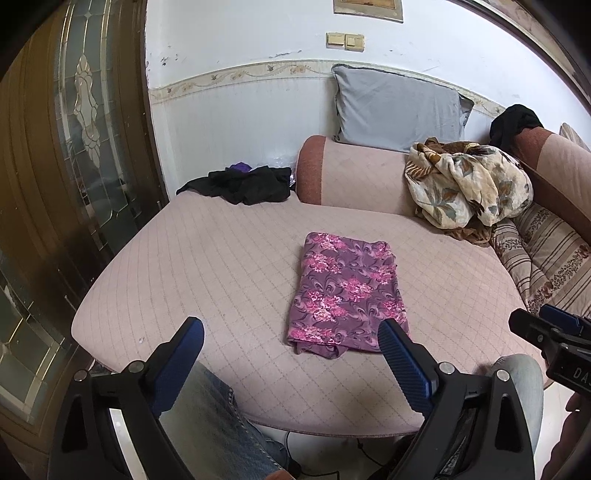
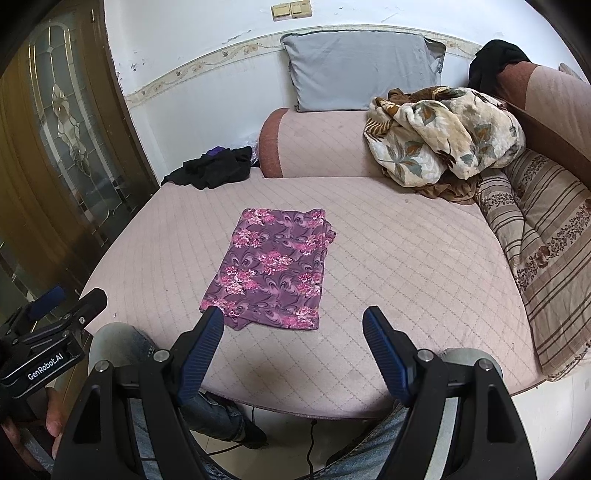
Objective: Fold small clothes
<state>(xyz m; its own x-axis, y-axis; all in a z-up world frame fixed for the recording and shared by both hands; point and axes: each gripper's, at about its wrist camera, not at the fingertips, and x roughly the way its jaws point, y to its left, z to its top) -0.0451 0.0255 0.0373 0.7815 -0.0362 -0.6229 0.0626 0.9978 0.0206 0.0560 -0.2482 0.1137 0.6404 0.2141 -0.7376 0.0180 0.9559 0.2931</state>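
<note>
Lying folded on the sofa seat (image 1: 207,258), purple floral garment (image 1: 347,291), left gripper (image 1: 291,334) and right gripper (image 2: 293,323) both spread (perhaps a logo visible only in right view)

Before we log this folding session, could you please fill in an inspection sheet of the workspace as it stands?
Surface: pink quilted sofa seat, a few small specks.
Job's things: purple floral garment lies folded flat as a rectangle, mid-seat.
Clutter: black clothes pile at far left corner; crumpled floral blanket by the armrest; grey pillow against the wall; striped cushion at right; dark cloth on the sofa back.
Grippers: left gripper open, empty, at the garment's near edge; right gripper open, empty, just short of that edge.
Cables: black cable on the floor under the seat front.
Surroundings: glass-panelled wooden door, wall switches.
</note>
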